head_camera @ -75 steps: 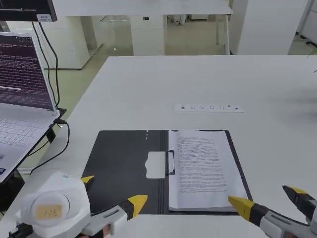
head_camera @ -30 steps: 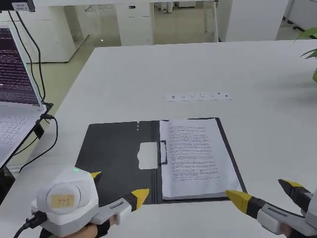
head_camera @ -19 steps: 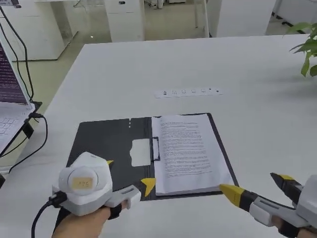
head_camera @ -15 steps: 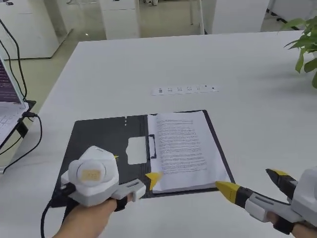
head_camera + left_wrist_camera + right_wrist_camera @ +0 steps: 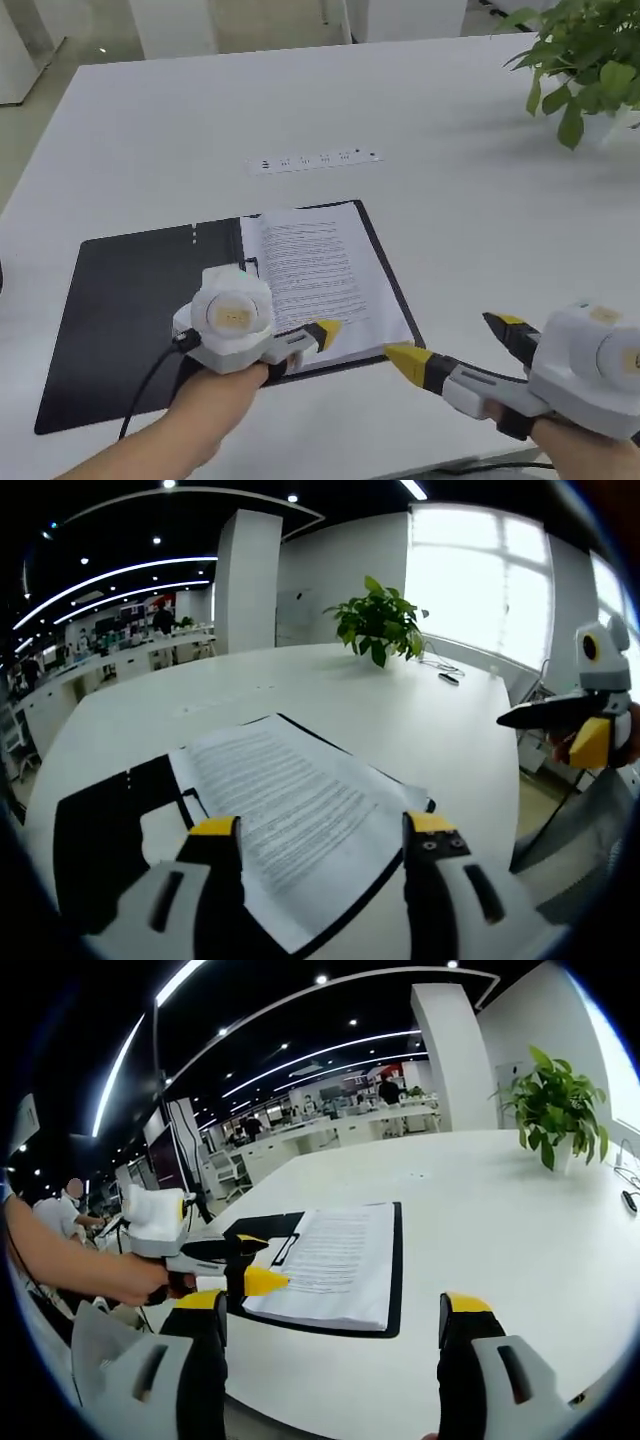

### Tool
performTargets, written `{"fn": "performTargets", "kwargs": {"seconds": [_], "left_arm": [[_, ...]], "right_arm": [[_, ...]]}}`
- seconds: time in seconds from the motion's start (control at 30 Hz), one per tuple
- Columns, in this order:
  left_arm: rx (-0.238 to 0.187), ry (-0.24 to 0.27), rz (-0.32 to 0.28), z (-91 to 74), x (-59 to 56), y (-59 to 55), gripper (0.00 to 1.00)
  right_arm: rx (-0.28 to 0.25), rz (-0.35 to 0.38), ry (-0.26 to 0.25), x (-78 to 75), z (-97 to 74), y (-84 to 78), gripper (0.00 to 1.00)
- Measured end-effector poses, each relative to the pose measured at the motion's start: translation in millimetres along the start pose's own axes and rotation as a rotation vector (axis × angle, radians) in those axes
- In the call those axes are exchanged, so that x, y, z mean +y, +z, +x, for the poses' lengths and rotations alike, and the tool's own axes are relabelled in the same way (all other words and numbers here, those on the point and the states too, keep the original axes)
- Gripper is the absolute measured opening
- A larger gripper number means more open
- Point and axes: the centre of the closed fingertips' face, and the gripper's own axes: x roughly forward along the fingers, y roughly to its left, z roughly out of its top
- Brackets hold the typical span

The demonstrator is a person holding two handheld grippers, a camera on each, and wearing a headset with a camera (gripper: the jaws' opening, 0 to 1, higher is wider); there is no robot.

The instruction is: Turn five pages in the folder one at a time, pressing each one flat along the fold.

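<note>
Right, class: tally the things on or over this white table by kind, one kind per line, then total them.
folder: 1
stack of pages: 1
power strip: 1
plant: 1
tongs: 2, left tongs and right tongs
Total: 6

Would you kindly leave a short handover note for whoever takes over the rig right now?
Left gripper: open, over the near edge of the pages, holding nothing.
Right gripper: open, empty, beside the near right corner of the folder.
Folder lies open on the table, pages stacked on its right half.
Done: no page looks turned.
Left: all five turns and presses.
</note>
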Motion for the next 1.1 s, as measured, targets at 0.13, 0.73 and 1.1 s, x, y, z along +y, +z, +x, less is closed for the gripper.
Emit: {"fn": "performTargets", "kwargs": {"seconds": [0.13,0.73,1.1], "left_arm": [[0.022,-0.017,0.005,15.7,-7.0,-6.6,0.63],[0.057,-0.027,0.038,52.3,-14.9,-23.2,0.57],[0.059,0.001,0.077,61.0,-23.0,-40.2,0.53]], "right_arm": [[-0.002,0.003,-0.013,-1.5,-1.0,0.2,0.87],[-0.008,0.010,-0.027,-2.9,-0.5,4.4,0.85],[-0.002,0.015,-0.039,-5.8,0.4,2.6,0.85]]}}
